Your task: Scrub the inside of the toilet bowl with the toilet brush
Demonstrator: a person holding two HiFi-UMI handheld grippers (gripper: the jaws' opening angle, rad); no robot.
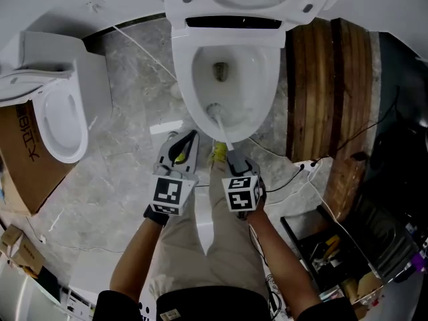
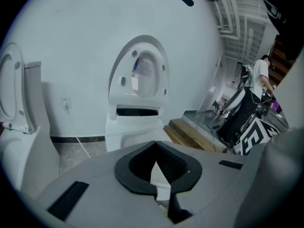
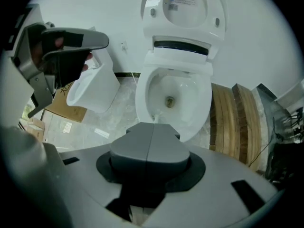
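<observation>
1. Far left there's a spare toilet (image 1: 63, 122) with a cardboard box (image 1: 20, 156) beside it. Neither has anything to do with the job.
2. The left tool (image 1: 187, 142) has its jaws a little apart. You can see the ribbed pads in the left gripper view, and there's nothing between them. It hangs just left of the brush handle, outside the front rim.
3. The toilet bowl (image 1: 182, 79) is dead centre with the lid up. The toilet brush (image 1: 215, 110) has its head low on the near inner wall, short of the drain hole (image 1: 221, 71).
4. The right tool (image 1: 232, 154) is closed tight on the near end of the handle, so the right hand is the one doing the work.
5. The handle's long axis runs from that tool away from the person and slightly left, down into the bowl. My guess is the scrubbing comes from pushing along that line toward the drain or sweeping the head sideways.
6. Wooden planks (image 1: 328, 92) sit right of the bowl, with loose cables (image 1: 314, 169) on the floor just beside the right tool. Could snag, I reckon.
7. Hard to make out:
   - The bristles are white on white, so I can't tell if they actually touch the porcelain.
   - The grip point is buried under the closed jaws.
   - The near wall under the rim is hidden.
</observation>
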